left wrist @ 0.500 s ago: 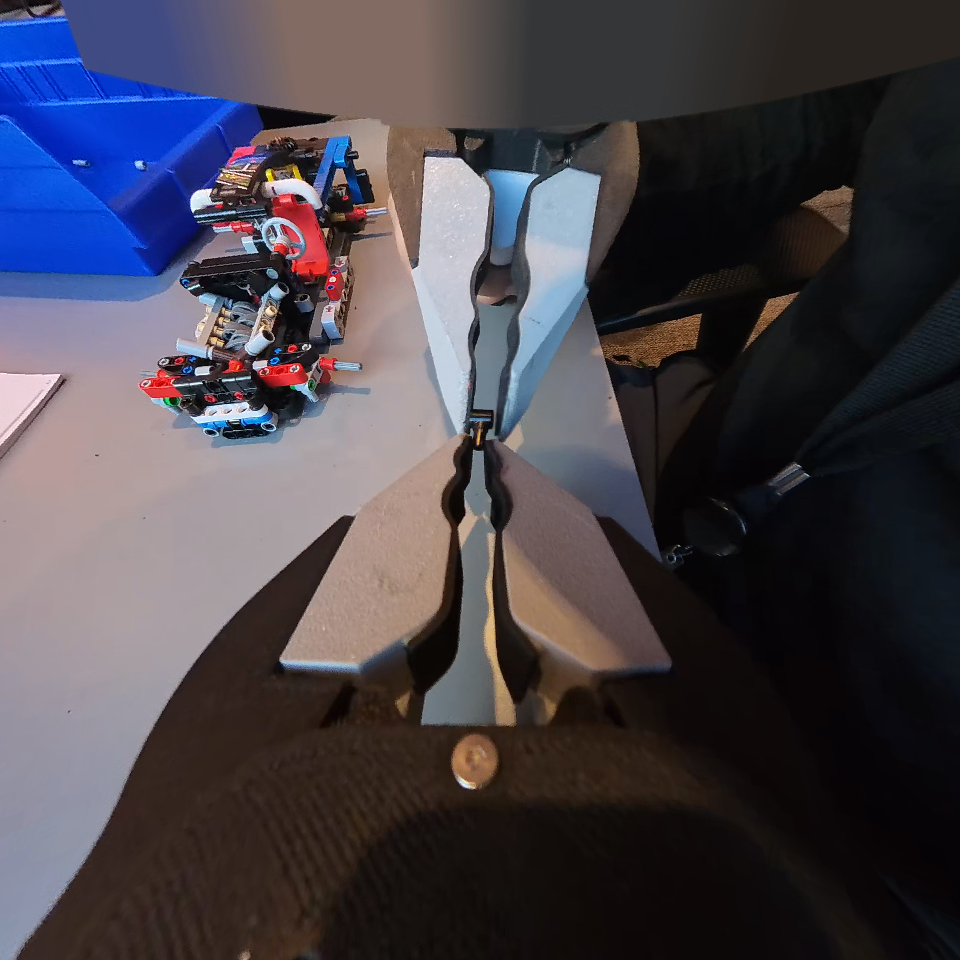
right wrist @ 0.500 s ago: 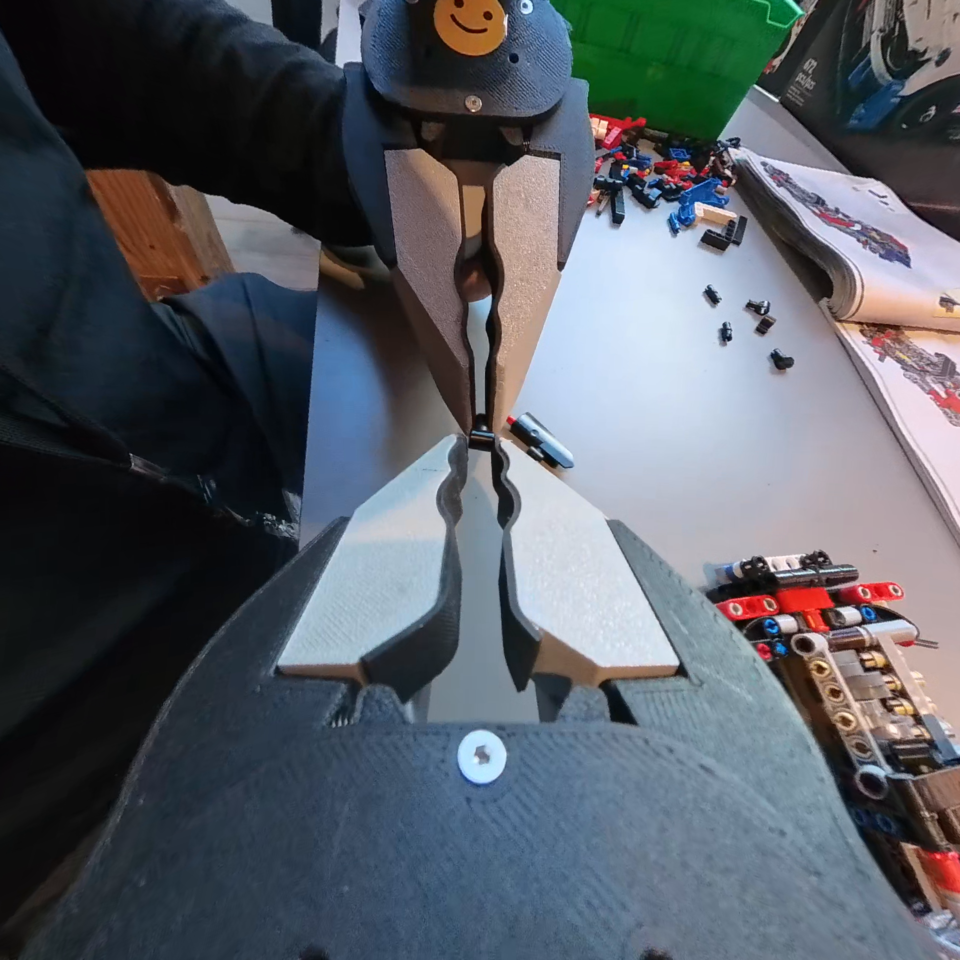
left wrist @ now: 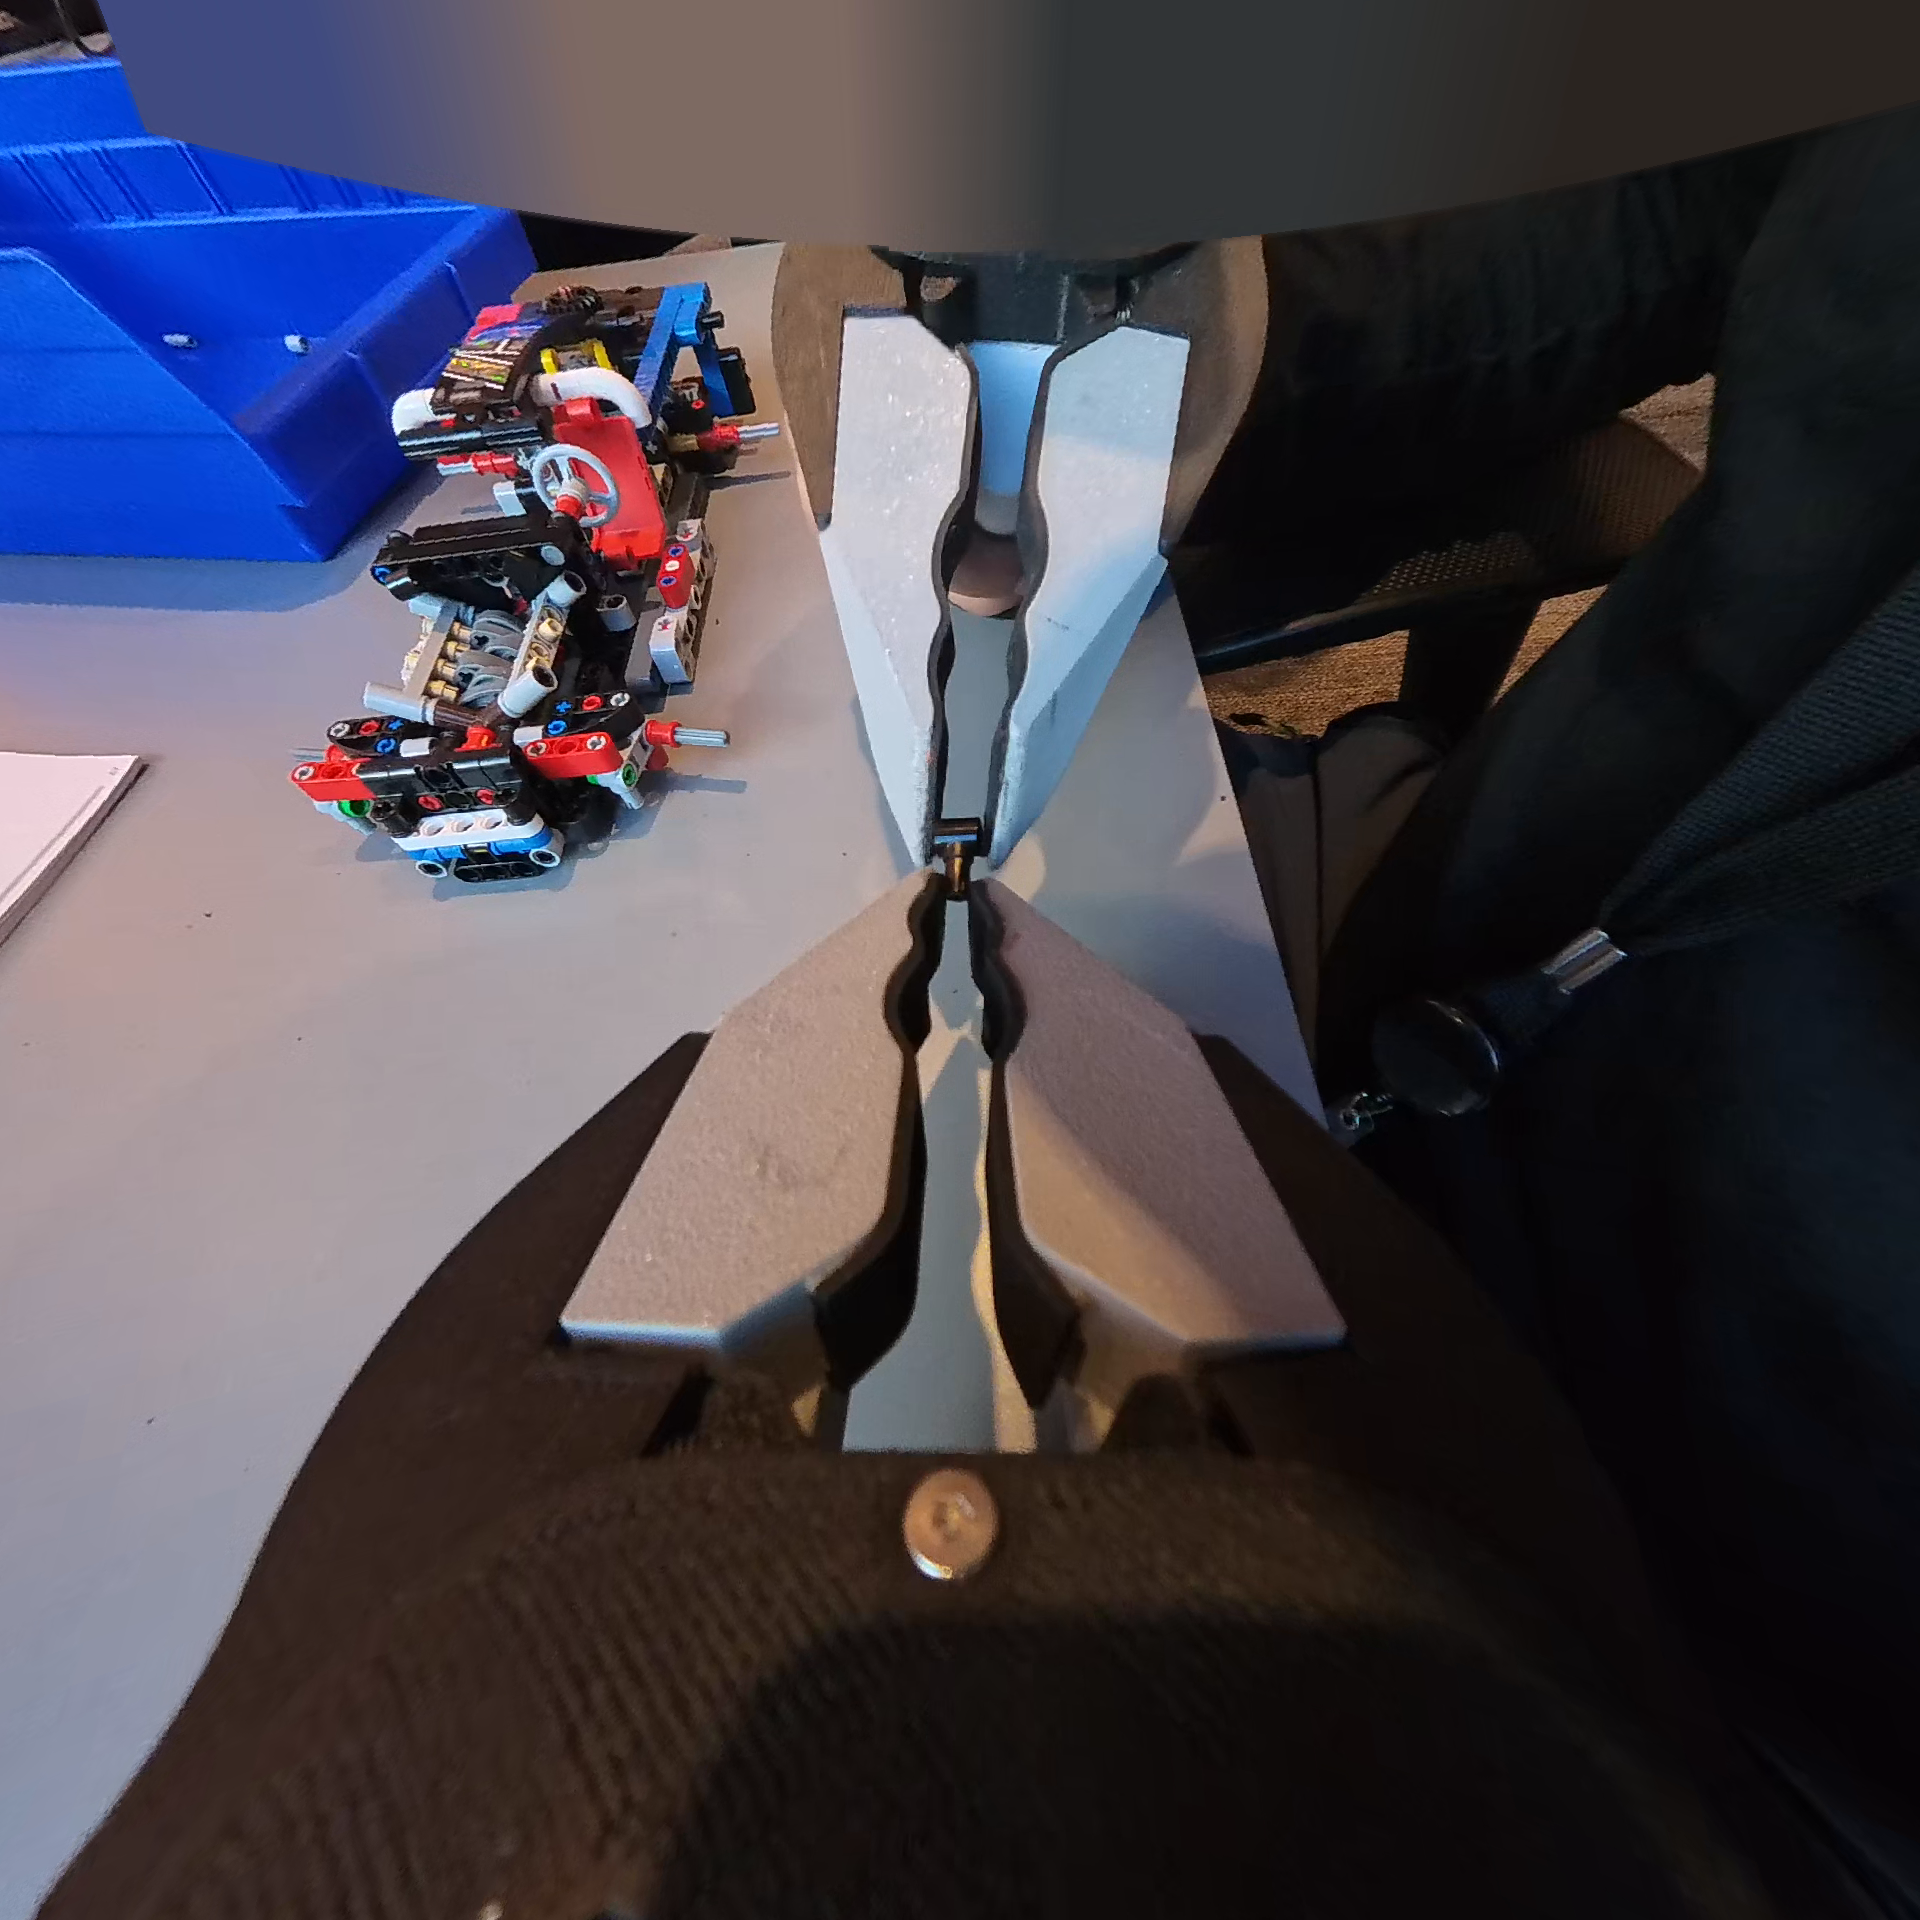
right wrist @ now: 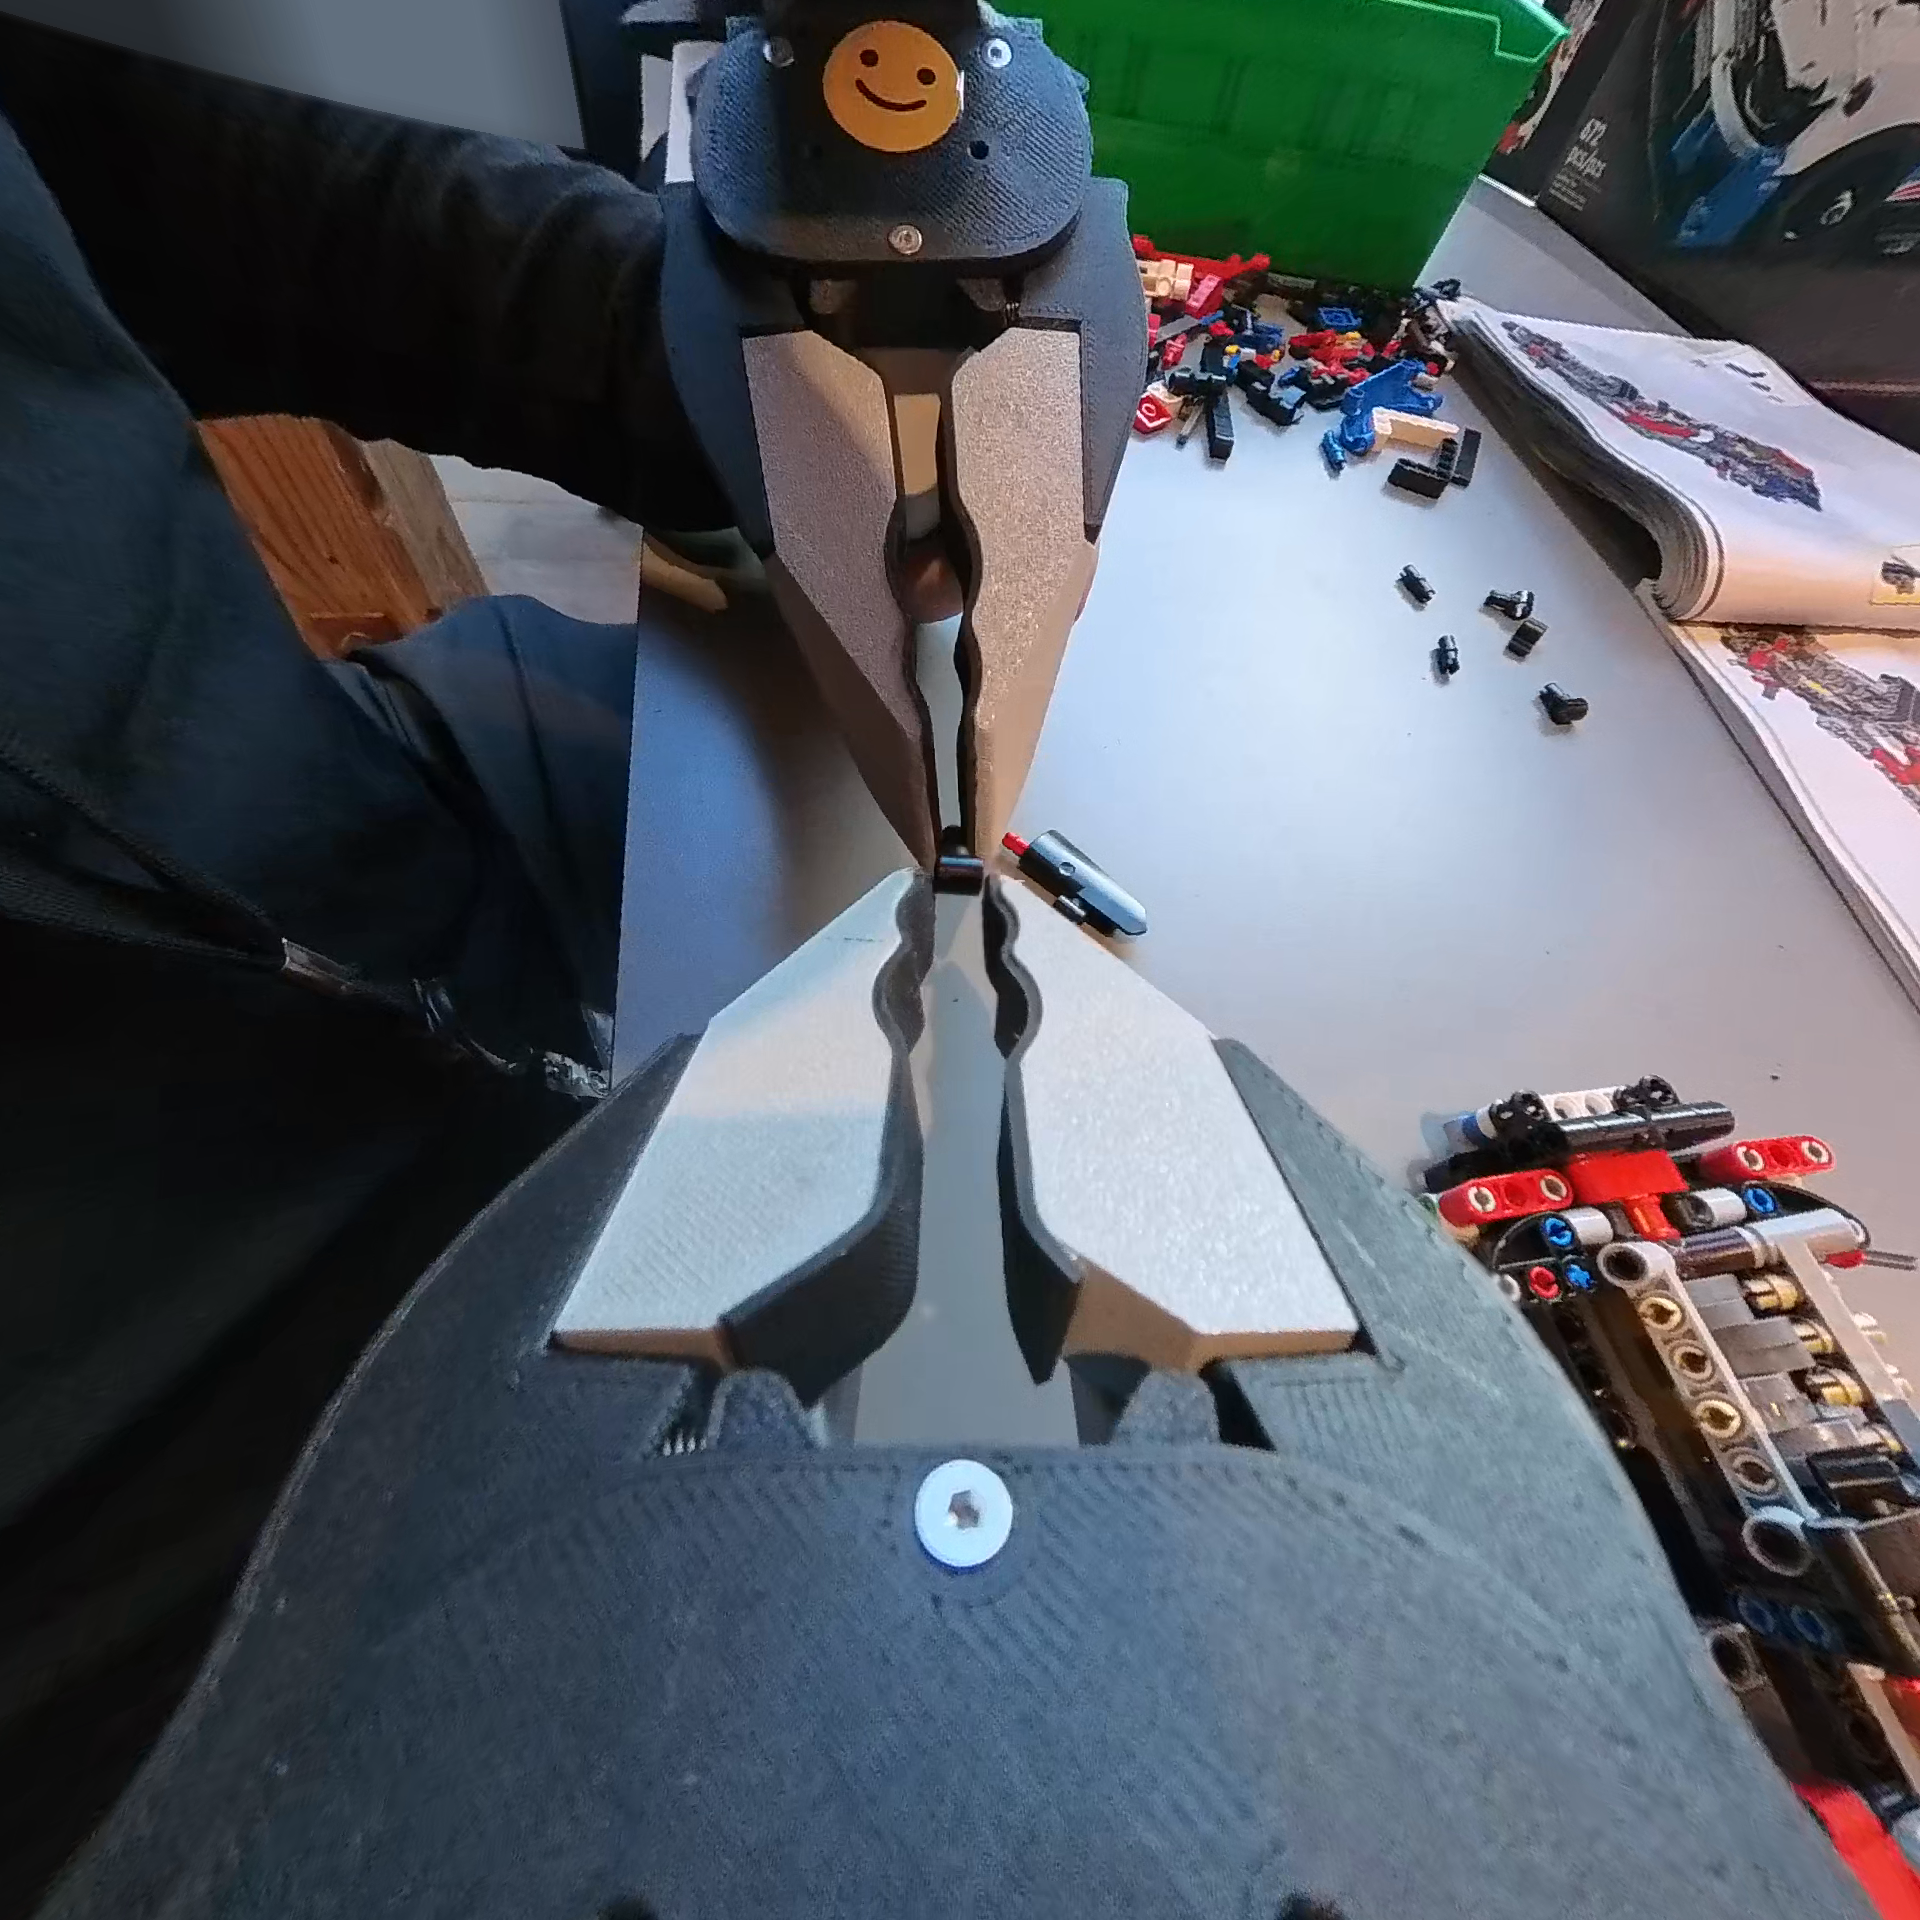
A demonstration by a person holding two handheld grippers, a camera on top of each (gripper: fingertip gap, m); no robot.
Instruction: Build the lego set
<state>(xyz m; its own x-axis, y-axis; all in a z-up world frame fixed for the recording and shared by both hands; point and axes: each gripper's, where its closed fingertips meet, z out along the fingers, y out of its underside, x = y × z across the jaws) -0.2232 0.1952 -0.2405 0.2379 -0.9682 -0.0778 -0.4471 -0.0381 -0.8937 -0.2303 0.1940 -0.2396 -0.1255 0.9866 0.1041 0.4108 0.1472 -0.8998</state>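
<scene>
My left gripper and my right gripper meet tip to tip above the grey table's near edge. Both are shut on one small black pin, each on one end. In the right wrist view, my right gripper is at the bottom, the left gripper comes in from above, and the pin sits between them. The partly built lego car lies on the table to the left, apart from both grippers; it also shows at the right edge of the right wrist view.
A black piece with a red pin lies just beyond the tips. Several loose black pins, a pile of parts, an open instruction booklet and a green bin are farther off. A blue bin stands behind the car. The tips of both grippers are at nearly the same place.
Almost nothing: both grippers stay tip to tip on the pin, with only a slight shift of the left gripper in the right wrist view.
</scene>
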